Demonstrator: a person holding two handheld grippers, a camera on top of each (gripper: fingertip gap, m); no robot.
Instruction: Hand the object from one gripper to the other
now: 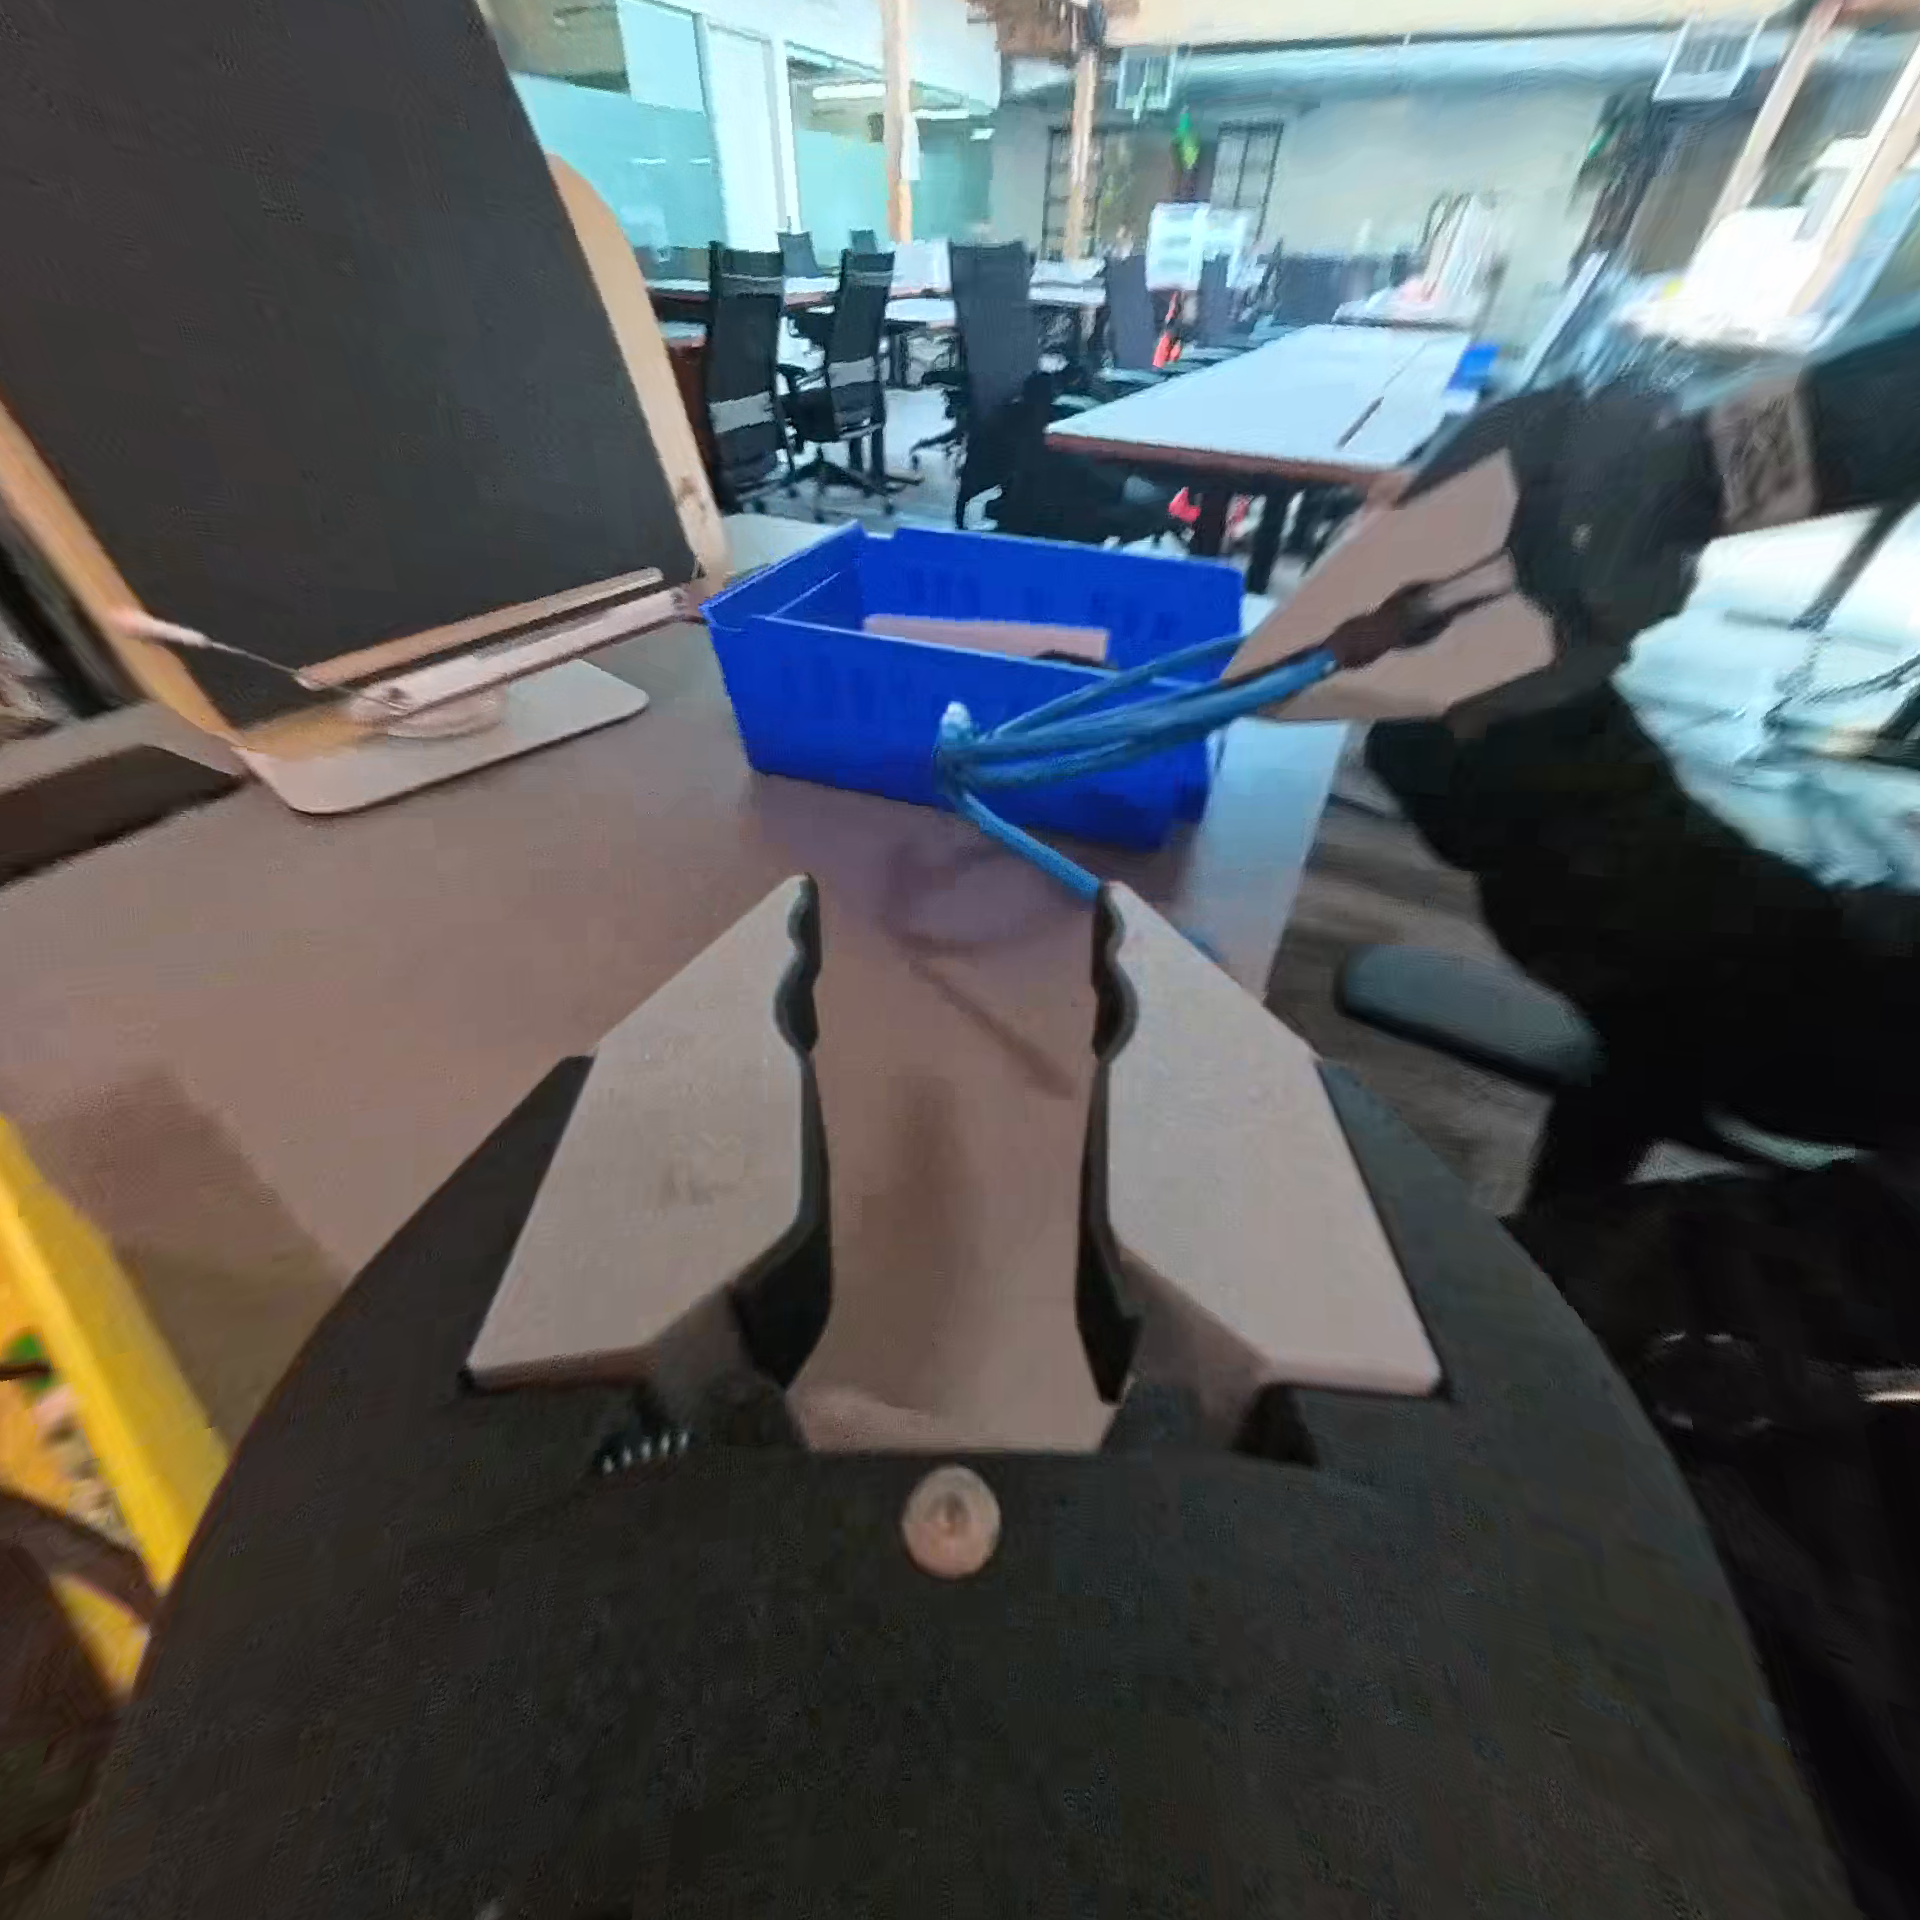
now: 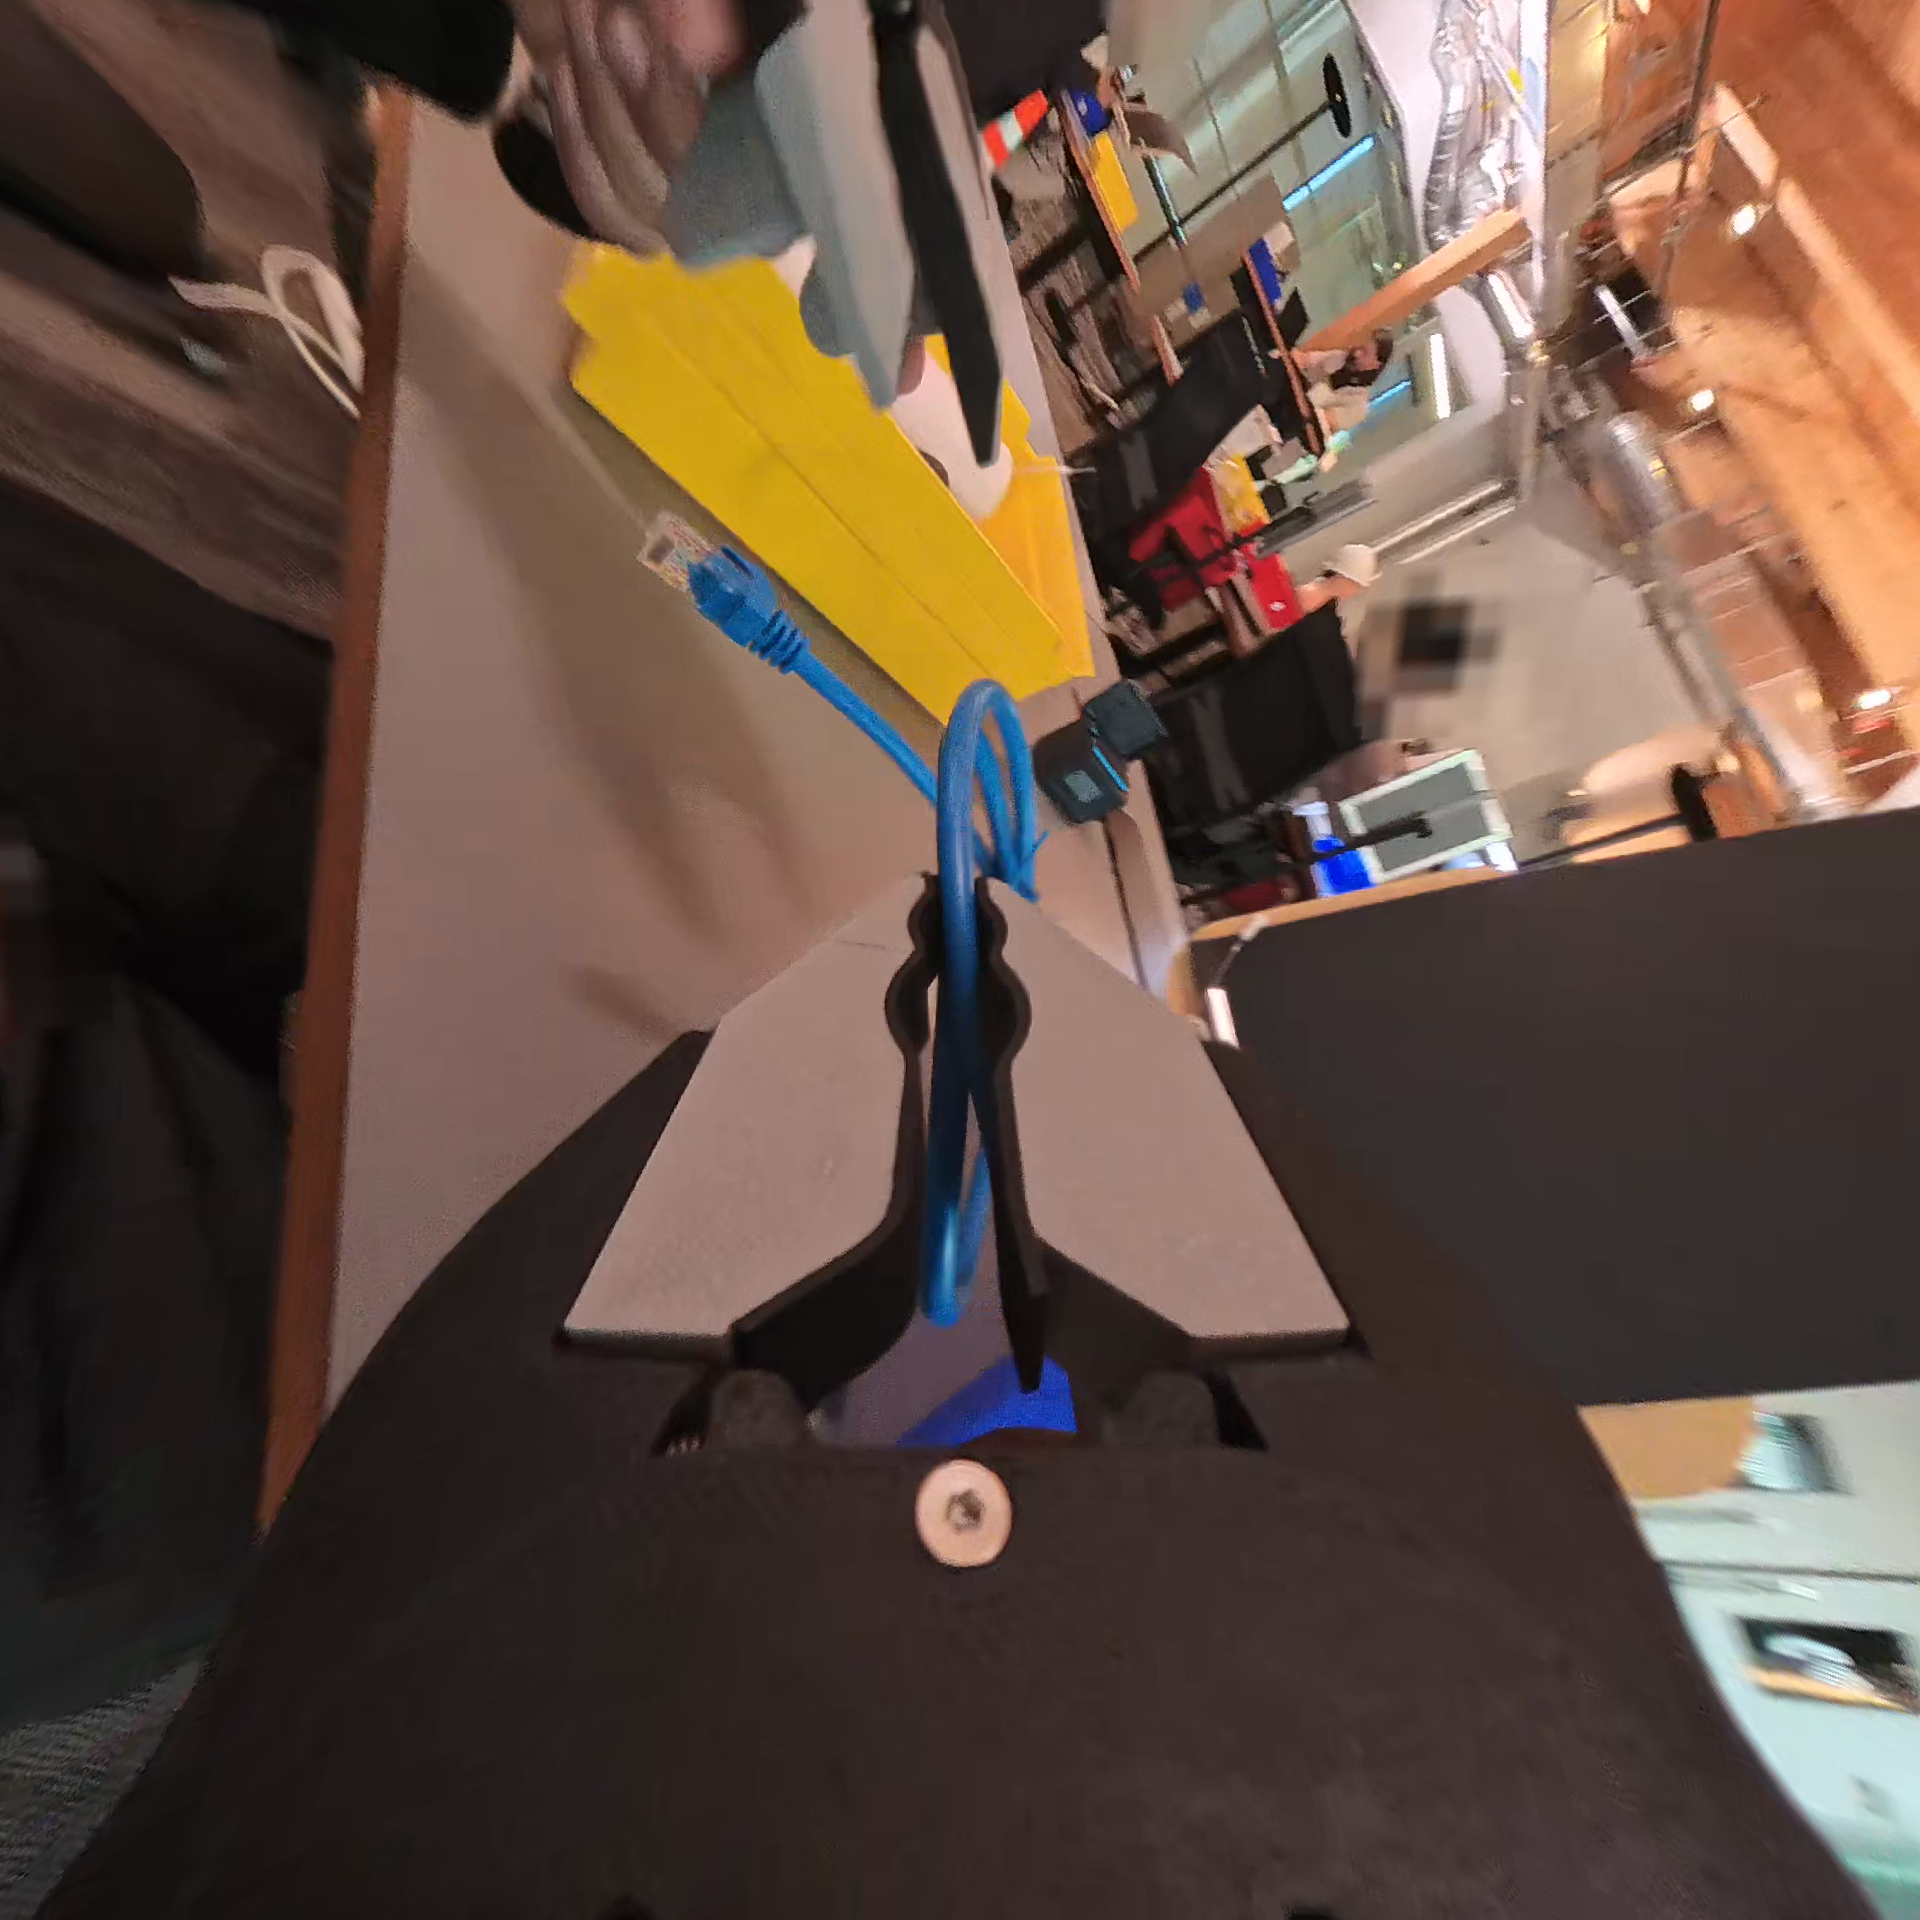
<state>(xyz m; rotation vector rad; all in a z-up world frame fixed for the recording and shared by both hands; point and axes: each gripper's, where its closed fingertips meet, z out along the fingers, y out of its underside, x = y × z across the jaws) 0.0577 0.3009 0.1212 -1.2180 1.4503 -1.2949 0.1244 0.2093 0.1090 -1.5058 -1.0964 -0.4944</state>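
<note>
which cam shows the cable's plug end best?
Right wrist view: the plug on the blue cable is near and unobstructed, cable clamped in the right gripper. Left wrist view shows only a small, blurred plug.

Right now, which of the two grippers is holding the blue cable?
The right gripper: its fingers are shut on the bundled blue cable. The left gripper is open and empty.

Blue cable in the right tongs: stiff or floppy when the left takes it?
Likely floppy: the blue cable droops from the right tongs, its plug end dangling free. Probably light; a tie seems to keep the loops together. The open left tongs should grab the bundle, not the loose tail.
</note>
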